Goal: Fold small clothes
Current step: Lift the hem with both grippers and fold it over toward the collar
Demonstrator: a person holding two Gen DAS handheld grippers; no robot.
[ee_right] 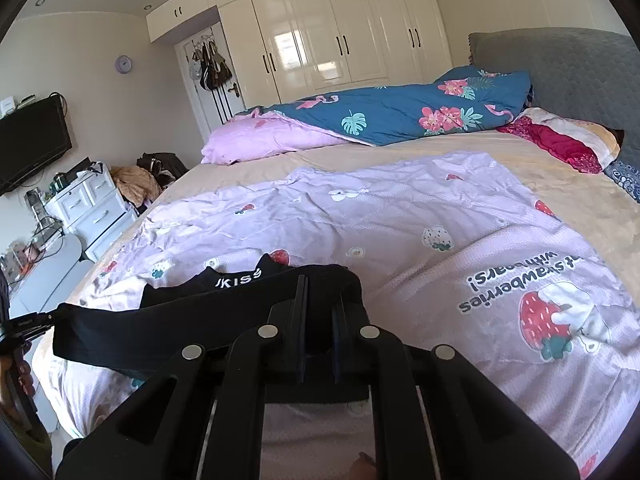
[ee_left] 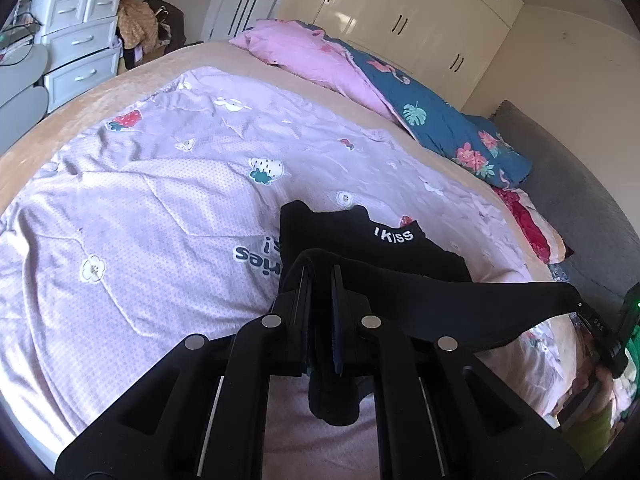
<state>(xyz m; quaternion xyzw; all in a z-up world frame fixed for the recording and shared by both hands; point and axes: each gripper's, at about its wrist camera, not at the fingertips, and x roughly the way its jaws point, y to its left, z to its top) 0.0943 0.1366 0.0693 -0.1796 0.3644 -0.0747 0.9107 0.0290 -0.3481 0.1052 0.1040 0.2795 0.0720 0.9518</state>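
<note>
Left gripper (ee_left: 320,280): I see its jaws nearly together, pinching one end of the small black fabric garment with a white "KISS" waistband (ee_left: 384,248).
Right gripper (ee_right: 320,296): jaws likewise nearly together, clamped on the garment's other end (ee_right: 208,312).
Garment: stretched between my two grippers, held just above the lilac strawberry-print quilt (ee_right: 400,216); its waistband part lies on the quilt.
Bed: the quilt is spread over a beige plush blanket (ee_right: 560,184); a blue floral duvet with pink lining (ee_right: 400,116) is bunched at the far side.
Drawers: white drawer unit (ee_left: 76,44), all drawers closed, contents hidden; clutter on top, too small to identify.
Wardrobe: cream glossy wardrobe (ee_right: 320,40), doors closed.
</note>
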